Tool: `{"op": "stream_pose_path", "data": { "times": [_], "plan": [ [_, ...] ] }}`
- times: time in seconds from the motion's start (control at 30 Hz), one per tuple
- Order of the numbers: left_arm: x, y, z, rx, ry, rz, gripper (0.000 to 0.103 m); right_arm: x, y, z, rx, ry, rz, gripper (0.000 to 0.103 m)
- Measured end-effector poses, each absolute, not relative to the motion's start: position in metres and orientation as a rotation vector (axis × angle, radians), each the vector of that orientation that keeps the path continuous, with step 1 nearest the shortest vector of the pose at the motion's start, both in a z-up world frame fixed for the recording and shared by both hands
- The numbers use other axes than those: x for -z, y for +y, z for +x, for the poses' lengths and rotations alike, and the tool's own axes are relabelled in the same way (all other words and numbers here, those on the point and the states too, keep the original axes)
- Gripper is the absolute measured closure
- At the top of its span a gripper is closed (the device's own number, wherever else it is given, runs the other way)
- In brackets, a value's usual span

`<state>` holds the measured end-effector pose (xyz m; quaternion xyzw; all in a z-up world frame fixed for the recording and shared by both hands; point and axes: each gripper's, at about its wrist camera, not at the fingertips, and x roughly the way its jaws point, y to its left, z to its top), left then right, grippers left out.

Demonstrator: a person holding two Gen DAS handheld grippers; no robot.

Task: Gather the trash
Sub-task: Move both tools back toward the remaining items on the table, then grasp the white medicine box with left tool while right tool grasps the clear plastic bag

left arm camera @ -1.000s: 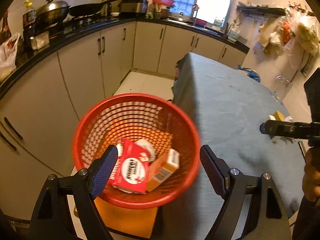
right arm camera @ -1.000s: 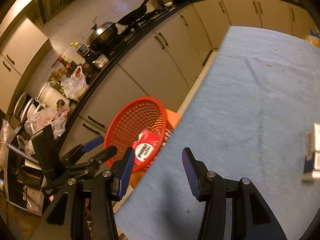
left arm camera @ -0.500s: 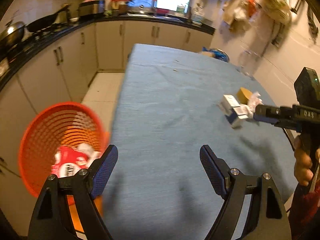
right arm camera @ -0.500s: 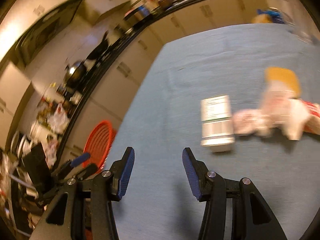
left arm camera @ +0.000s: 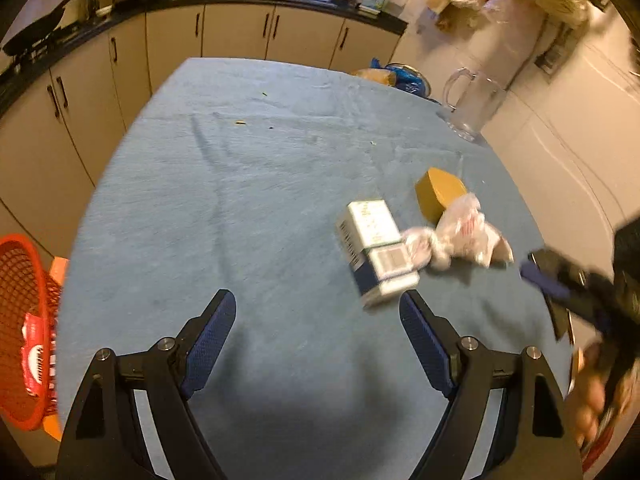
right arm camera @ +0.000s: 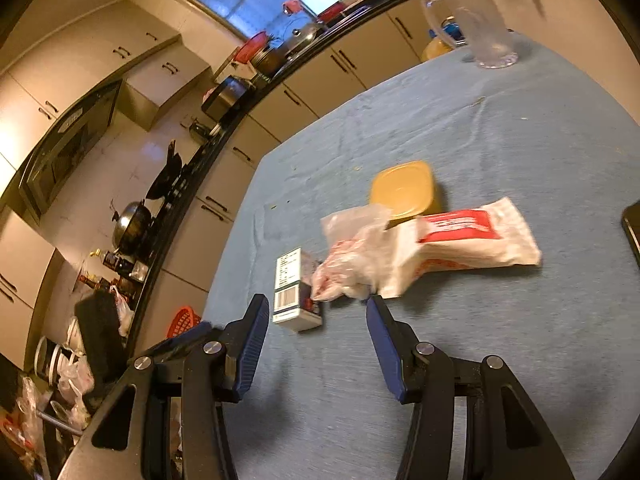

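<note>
Trash lies on the blue tablecloth [left arm camera: 240, 208]: a white and blue carton [left arm camera: 376, 252] on its side, a crumpled clear wrapper [left arm camera: 460, 236], a yellow lidded tub [left arm camera: 440, 196]. In the right wrist view I see the carton [right arm camera: 292, 292], the wrapper [right arm camera: 352, 256], a white and red packet [right arm camera: 460, 244] and the tub [right arm camera: 404, 192]. My left gripper [left arm camera: 316, 320] is open and empty, just short of the carton. My right gripper [right arm camera: 316, 316] is open and empty, its tips at the carton and wrapper; it also shows at the right in the left wrist view [left arm camera: 560, 280]. The red basket [left arm camera: 24, 332] holds a red packet.
A clear glass jug [left arm camera: 468, 104] stands at the table's far right corner. A dark phone edge [right arm camera: 632, 232] lies at the right. Kitchen cabinets [left arm camera: 80, 80] and a counter with pans run along the left and back.
Both grippers swung from the red basket toward the trash pile on the table. The basket slid to the left edge of view. Both stayed open and empty.
</note>
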<state>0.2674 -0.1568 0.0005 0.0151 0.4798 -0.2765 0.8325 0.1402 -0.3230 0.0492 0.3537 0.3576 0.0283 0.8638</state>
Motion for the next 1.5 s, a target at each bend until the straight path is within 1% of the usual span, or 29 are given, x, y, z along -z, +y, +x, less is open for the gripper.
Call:
{"op": "stream_pose_path", "data": {
  "times": [0.1, 0.27, 0.33, 0.37, 0.4, 0.47, 0.5, 0.53, 0.57, 0.77, 0.97, 1.17, 1.2, 1.23, 1.27, 1.3, 1.4, 1.5],
  "plan": [
    [0.004, -0.185, 0.274, 0.583, 1.044, 0.035, 0.020, -0.049, -0.333, 0.131, -0.045, 0.741, 0.753, 0.047],
    [0.016, -0.225, 0.279, 0.556, 1.050, 0.117, 0.020, -0.047, -0.346, 0.120, -0.015, 0.729, 0.777, 0.047],
    [0.023, -0.236, 0.281, 0.545, 1.058, 0.149, 0.023, -0.047, -0.352, 0.117, -0.010, 0.726, 0.781, 0.047],
    [0.026, -0.239, 0.283, 0.547, 1.062, 0.156, 0.031, -0.046, -0.354, 0.115, -0.005, 0.725, 0.782, 0.047],
    [0.029, -0.239, 0.284, 0.547, 1.067, 0.162, 0.043, -0.047, -0.355, 0.115, -0.003, 0.724, 0.783, 0.047],
    [0.035, -0.238, 0.288, 0.547, 1.084, 0.150, 0.052, -0.048, -0.356, 0.115, 0.000, 0.723, 0.778, 0.047],
    [0.036, -0.235, 0.288, 0.544, 1.085, 0.142, 0.060, -0.048, -0.355, 0.117, 0.001, 0.725, 0.774, 0.047],
    [0.036, -0.231, 0.288, 0.537, 1.086, 0.137, 0.065, -0.049, -0.355, 0.119, 0.000, 0.728, 0.769, 0.047],
    [0.037, -0.228, 0.288, 0.535, 1.086, 0.138, 0.066, -0.051, -0.352, 0.123, -0.006, 0.733, 0.758, 0.047],
    [0.036, -0.197, 0.284, 0.547, 1.069, 0.129, 0.066, -0.052, -0.323, 0.157, -0.046, 0.786, 0.694, 0.047],
    [0.035, -0.166, 0.281, 0.534, 1.052, 0.114, 0.066, -0.034, -0.296, 0.187, -0.024, 0.871, 0.602, 0.047],
    [0.036, -0.150, 0.273, 0.533, 1.031, 0.105, 0.066, -0.015, -0.278, 0.196, -0.008, 0.949, 0.506, 0.047],
    [0.036, -0.148, 0.271, 0.531, 1.026, 0.102, 0.066, -0.012, -0.274, 0.195, -0.005, 0.957, 0.483, 0.050],
    [0.036, -0.146, 0.270, 0.529, 1.020, 0.099, 0.066, -0.010, -0.272, 0.194, 0.003, 0.961, 0.466, 0.059],
    [0.036, -0.143, 0.268, 0.529, 1.016, 0.099, 0.067, -0.007, -0.270, 0.191, 0.007, 0.963, 0.451, 0.060],
    [0.036, -0.141, 0.267, 0.531, 1.010, 0.096, 0.067, -0.005, -0.268, 0.188, 0.006, 0.965, 0.441, 0.064],
    [0.035, -0.137, 0.263, 0.534, 1.005, 0.080, 0.067, -0.008, -0.266, 0.178, 0.017, 0.937, 0.441, 0.066],
    [0.032, -0.128, 0.258, 0.534, 0.993, 0.058, 0.067, -0.020, -0.263, 0.167, -0.009, 0.889, 0.453, 0.067]
  ]
}}
